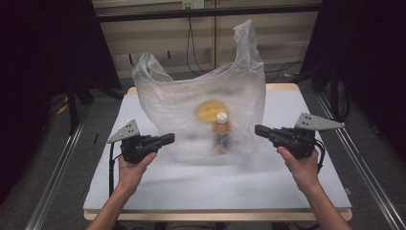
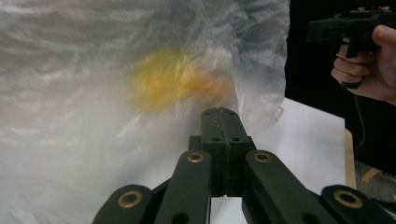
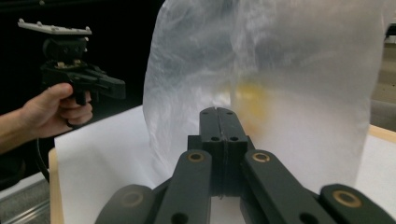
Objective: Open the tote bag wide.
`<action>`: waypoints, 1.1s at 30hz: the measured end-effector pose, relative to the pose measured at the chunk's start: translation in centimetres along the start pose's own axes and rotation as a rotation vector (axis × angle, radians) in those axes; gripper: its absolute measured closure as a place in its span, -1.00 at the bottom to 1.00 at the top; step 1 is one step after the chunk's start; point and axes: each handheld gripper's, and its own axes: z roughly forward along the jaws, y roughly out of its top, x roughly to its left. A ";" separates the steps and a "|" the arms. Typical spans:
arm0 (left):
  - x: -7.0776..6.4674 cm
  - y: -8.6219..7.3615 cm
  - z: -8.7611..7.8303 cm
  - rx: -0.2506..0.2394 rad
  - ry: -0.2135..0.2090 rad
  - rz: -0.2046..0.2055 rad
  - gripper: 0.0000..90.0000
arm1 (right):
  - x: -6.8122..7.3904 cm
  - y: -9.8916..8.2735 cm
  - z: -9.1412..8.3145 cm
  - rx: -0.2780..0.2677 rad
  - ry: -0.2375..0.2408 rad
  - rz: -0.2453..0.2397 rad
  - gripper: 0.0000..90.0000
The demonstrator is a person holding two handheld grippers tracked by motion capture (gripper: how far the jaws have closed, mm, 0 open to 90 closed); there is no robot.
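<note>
Thin, translucent, crinkled plastic bag [image 1: 201,96]; matt white sheet on wooden table [image 1: 282,87]; matt black plastic grippers with brass-coloured rivets [image 2: 195,157].

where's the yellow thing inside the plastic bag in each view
High view: the yellow thing sits mid-picture inside the plastic bag, just up-left of a small bottle.
Left gripper view: a blurred yellow patch behind the bag wall, above and left of the shut jaws.
Right gripper view: a faint yellow smear, just right of the jaw tips.
Shared landmark: the bag itself.
</note>
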 end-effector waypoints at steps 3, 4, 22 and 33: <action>0.2 0.6 0.2 -0.016 -0.003 0.004 1.00 | 0.5 1.6 1.0 0.005 0.020 -0.031 1.00; 0.3 1.0 0.4 -0.019 0.002 0.005 1.00 | 0.7 2.0 1.3 0.006 0.020 -0.039 1.00; 0.9 5.6 1.9 -0.069 0.018 0.035 1.00 | 0.4 7.8 5.2 -0.019 0.000 -0.097 1.00; 2.9 10.5 1.7 -0.121 0.011 0.060 1.00 | 0.1 12.5 6.9 -0.026 0.009 -0.116 1.00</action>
